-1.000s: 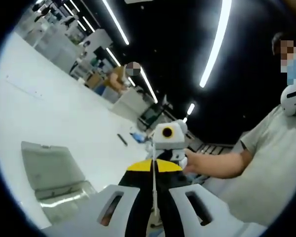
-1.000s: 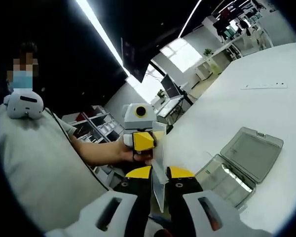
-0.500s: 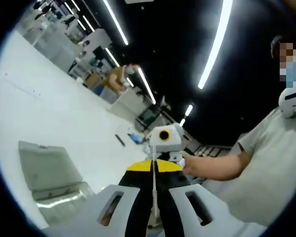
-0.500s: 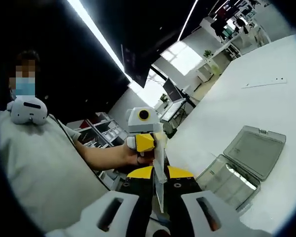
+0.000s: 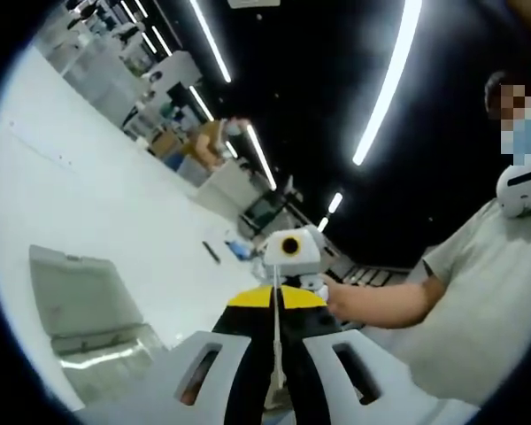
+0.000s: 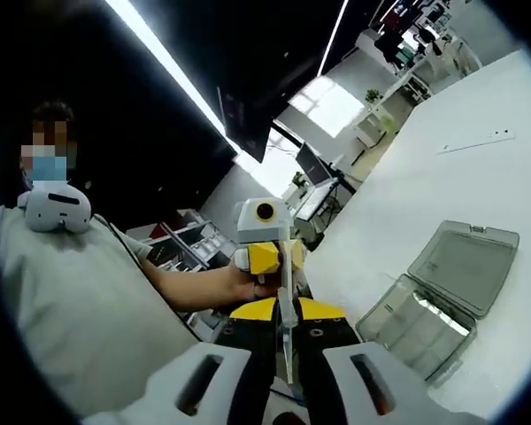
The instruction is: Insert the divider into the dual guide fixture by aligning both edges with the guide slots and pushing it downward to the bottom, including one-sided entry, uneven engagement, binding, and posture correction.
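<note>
The divider (image 6: 287, 341) is a thin clear plate held in the air, seen edge-on as a pale line (image 5: 275, 341) in the left gripper view. My left gripper (image 5: 275, 297) is shut on one end of it, and my right gripper (image 6: 286, 309) is shut on the other end. The two grippers face each other, so the left gripper (image 6: 271, 258) appears just beyond the plate in the right gripper view. A clear plastic box (image 6: 418, 320) with its hinged lid (image 6: 465, 265) open lies on the white table, off to the side of the plate. The same box (image 5: 102, 361) sits low on the left in the left gripper view.
The white table (image 6: 460, 177) stretches wide around the box. A person in a grey shirt (image 5: 487, 301) stands close, one hand (image 5: 354, 301) on the right gripper. A small dark item (image 5: 211, 251) lies farther off on the table. Desks and shelves stand in the background.
Both views have shifted a little as the hands move; the box sits slightly lower and farther out in each. Both grippers stay shut on the divider.
</note>
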